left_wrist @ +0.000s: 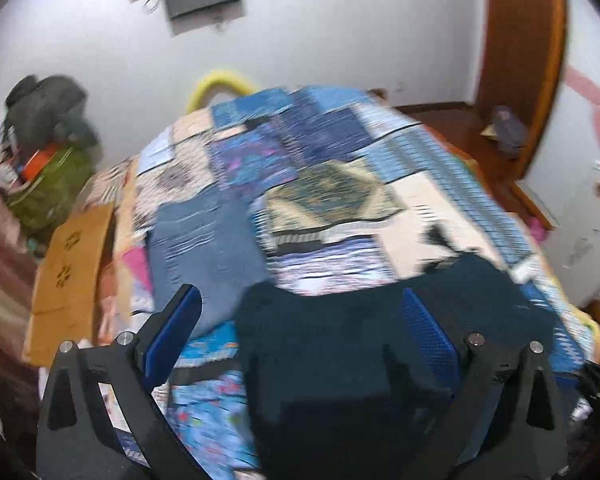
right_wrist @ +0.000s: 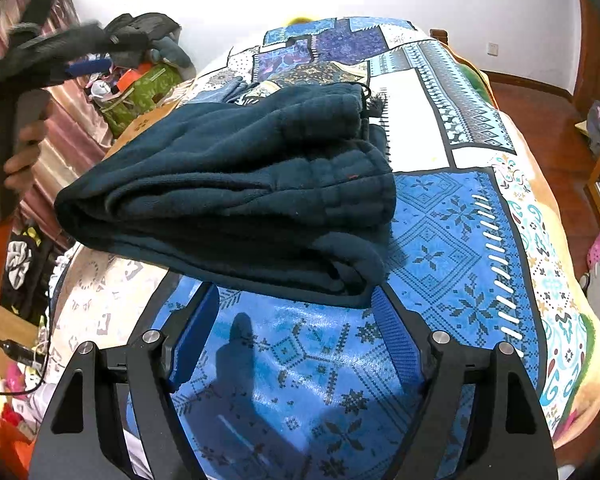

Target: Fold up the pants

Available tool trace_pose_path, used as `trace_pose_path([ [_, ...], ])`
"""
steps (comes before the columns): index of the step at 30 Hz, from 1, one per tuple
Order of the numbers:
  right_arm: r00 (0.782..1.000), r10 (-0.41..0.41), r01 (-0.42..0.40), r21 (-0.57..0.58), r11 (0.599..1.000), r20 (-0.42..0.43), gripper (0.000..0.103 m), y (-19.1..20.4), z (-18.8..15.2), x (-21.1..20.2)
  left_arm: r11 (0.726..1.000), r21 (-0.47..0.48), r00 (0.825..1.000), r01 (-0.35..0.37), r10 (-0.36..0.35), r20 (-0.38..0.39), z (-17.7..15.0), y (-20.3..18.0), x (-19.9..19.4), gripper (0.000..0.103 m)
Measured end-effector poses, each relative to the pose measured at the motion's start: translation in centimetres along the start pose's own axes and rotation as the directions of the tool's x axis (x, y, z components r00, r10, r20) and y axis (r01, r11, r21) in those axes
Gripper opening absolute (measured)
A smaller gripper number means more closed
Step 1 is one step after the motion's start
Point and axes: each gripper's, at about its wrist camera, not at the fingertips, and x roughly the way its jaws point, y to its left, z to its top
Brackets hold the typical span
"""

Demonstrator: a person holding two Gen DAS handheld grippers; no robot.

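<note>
Dark teal fleece pants (right_wrist: 236, 192) lie folded in a thick stack on the patchwork bedspread (right_wrist: 452, 240). My right gripper (right_wrist: 296, 300) is open and empty, its blue pads just in front of the near edge of the stack. In the blurred left wrist view the pants (left_wrist: 340, 360) fill the space between the spread jaws of my left gripper (left_wrist: 304, 300), which is open. The left gripper also shows in the right wrist view (right_wrist: 88, 66), held in a hand up and to the left of the pants, clear of them.
A second blue-grey garment (left_wrist: 204, 248) lies on the bed beyond the left gripper. A cardboard box (left_wrist: 68, 276) and bags (left_wrist: 48, 160) stand at the bed's left side. Wooden floor (right_wrist: 540, 120) and a door frame (left_wrist: 524, 60) are to the right.
</note>
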Motion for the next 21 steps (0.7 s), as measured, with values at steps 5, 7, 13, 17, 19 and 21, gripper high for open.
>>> trace_pose_path([
  [5,1.000,-0.019,0.020,0.007,1.000,-0.008,0.077,0.0,0.4,0.3,0.999,0.015,0.990,-0.052,0.053,-0.127,0.7,2.9,6.4,0.101],
  [7,1.000,-0.025,0.025,0.013,1.000,-0.009,0.077,-0.1,0.5,0.3,0.995,0.049,0.980,-0.091,0.099,-0.175,0.6,3.3,9.0,0.101],
  [13,0.999,-0.044,0.044,0.013,0.999,-0.015,0.077,-0.3,1.0,0.6,0.979,0.143,0.932,-0.146,0.185,-0.312,-1.7,4.1,15.3,0.102],
  [17,0.998,-0.060,0.060,0.002,0.998,-0.009,0.077,-0.2,1.2,0.5,0.967,0.206,0.943,-0.152,0.204,-0.262,-4.4,4.2,14.9,0.103],
  [19,0.998,-0.062,0.062,0.001,0.998,-0.004,0.077,-0.2,1.3,0.4,0.969,0.185,0.941,-0.165,0.211,-0.265,-5.2,4.9,14.1,0.103],
  [21,0.998,-0.065,0.065,0.000,0.998,0.005,0.077,-0.2,1.4,0.1,0.971,0.166,0.941,-0.171,0.211,-0.266,-6.3,5.7,13.0,0.103],
])
